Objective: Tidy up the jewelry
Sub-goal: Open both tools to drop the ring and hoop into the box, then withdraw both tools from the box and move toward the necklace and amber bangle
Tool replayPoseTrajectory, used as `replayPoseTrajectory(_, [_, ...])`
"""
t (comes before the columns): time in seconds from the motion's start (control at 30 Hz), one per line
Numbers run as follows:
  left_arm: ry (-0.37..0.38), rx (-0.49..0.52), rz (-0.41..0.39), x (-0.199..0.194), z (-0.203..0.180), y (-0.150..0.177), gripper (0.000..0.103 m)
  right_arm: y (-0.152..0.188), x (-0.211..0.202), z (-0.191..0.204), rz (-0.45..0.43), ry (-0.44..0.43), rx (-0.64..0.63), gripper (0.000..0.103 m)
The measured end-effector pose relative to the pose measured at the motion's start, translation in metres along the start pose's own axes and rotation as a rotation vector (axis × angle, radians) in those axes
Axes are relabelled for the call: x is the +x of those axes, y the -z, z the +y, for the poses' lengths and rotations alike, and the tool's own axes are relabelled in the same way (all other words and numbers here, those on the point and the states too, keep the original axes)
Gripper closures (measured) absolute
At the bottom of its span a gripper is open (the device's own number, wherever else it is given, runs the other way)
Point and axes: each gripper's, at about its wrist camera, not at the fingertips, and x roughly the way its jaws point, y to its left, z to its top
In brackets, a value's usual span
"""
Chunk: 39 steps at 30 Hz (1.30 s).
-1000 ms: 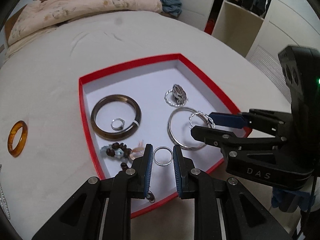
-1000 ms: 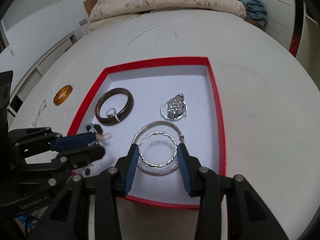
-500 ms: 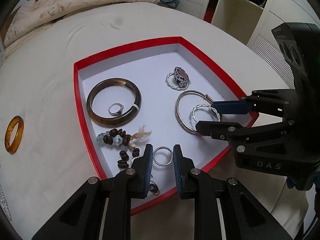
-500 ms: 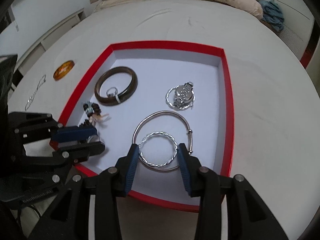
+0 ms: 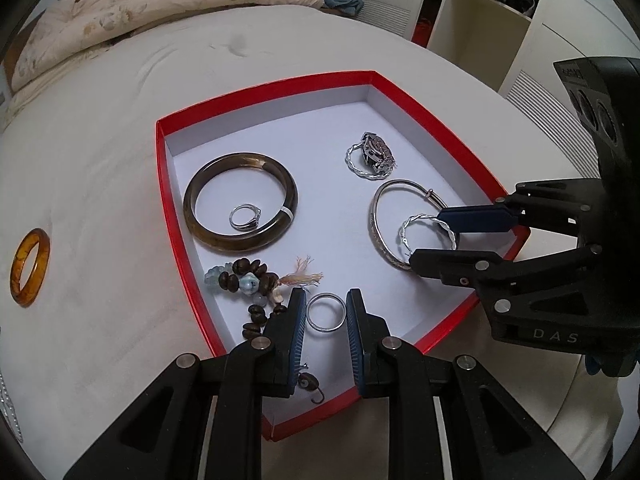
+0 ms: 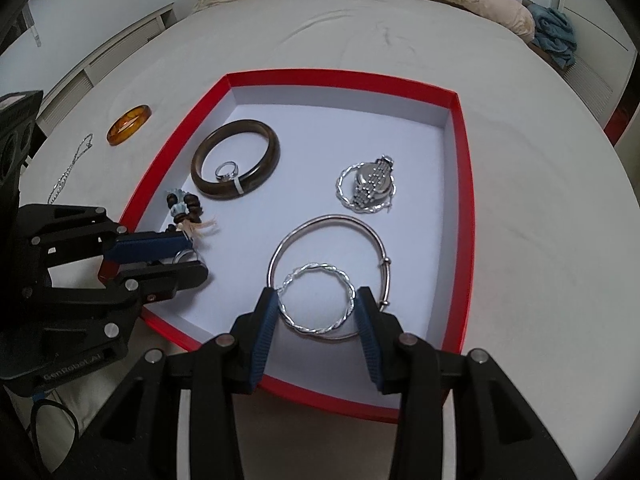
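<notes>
A red-rimmed tray (image 5: 256,92) (image 6: 340,74) lies on the bed. My left gripper (image 5: 326,300) (image 6: 192,258) is shut on a small plain silver ring (image 5: 326,329) over the tray's near left corner, beside a brown bead bracelet (image 5: 244,276). My right gripper (image 6: 316,300) (image 5: 430,238) is shut on a twisted silver hoop (image 6: 316,267) (image 5: 424,218), held over a thin silver bangle (image 6: 332,220). In the tray also lie a dark brown bangle (image 5: 240,242) (image 6: 236,126) with a small ring (image 5: 244,216) inside it, and a watch-like piece (image 6: 370,184) on another twisted hoop.
An amber ring (image 5: 30,266) (image 6: 128,120) and a thin chain (image 6: 68,168) lie on the white bedcover left of the tray. A small hooked earring (image 5: 312,384) sits at the tray's near edge. A folded quilt (image 5: 160,4) lies at the far end, with shelves (image 5: 480,12) to the right.
Both grippers keep their hold on their rings. The right gripper has rolled a little, so the tray sits more slanted in its view. Nothing in the tray has shifted.
</notes>
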Motion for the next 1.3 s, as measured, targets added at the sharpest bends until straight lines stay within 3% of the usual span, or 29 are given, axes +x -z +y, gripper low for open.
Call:
replayPoseTrajectory(0.3, [0.001, -0.008, 0.0, -0.002, 0.0, 0.0, 0.083, 0.001, -0.001, 0.002, -0.003, 0.008, 0.012, 0.064])
replayPoseTrajectory(0.7, [0.019, -0.027, -0.013, -0.025, 0.005, 0.002, 0.072, 0.001, -0.014, 0.003, 0.001, 0.031, 0.035, 0.064])
replayPoseTrajectory(1.0, [-0.007, -0.052, -0.071, -0.082, 0.006, 0.006, 0.066, 0.004, -0.063, 0.016, -0.054, 0.047, 0.057, 0.064])
replayPoseTrajectory(1.3, [-0.086, -0.094, -0.131, -0.157, 0.001, 0.037, 0.054, 0.019, -0.12, 0.052, -0.113, 0.026, 0.056, 0.064])
